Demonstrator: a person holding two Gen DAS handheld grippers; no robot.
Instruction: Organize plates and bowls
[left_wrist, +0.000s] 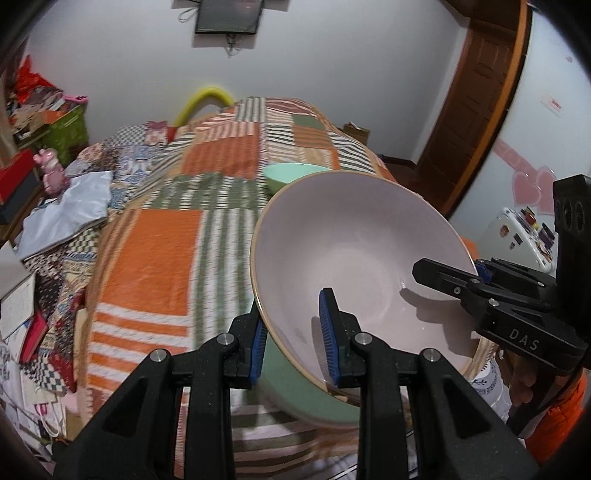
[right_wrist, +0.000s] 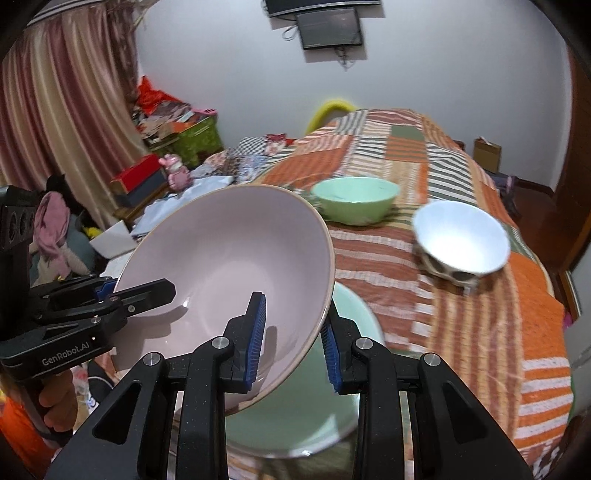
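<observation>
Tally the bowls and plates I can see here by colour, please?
Pink bowl, held in the air by both grippers: 1
Green bowl on the quilt: 1
White bowl on the quilt: 1
Green plate under the pink bowl: 1
Total: 4

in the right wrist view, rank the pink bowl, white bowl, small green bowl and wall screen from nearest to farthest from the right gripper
1. Pink bowl: its rim is clamped in the right gripper, centre-left.
2. White bowl: on the patchwork cover, to the right.
3. Small green bowl: farther back on the cover, near centre.
4. Wall screen: on the far wall, top of the view.
</observation>
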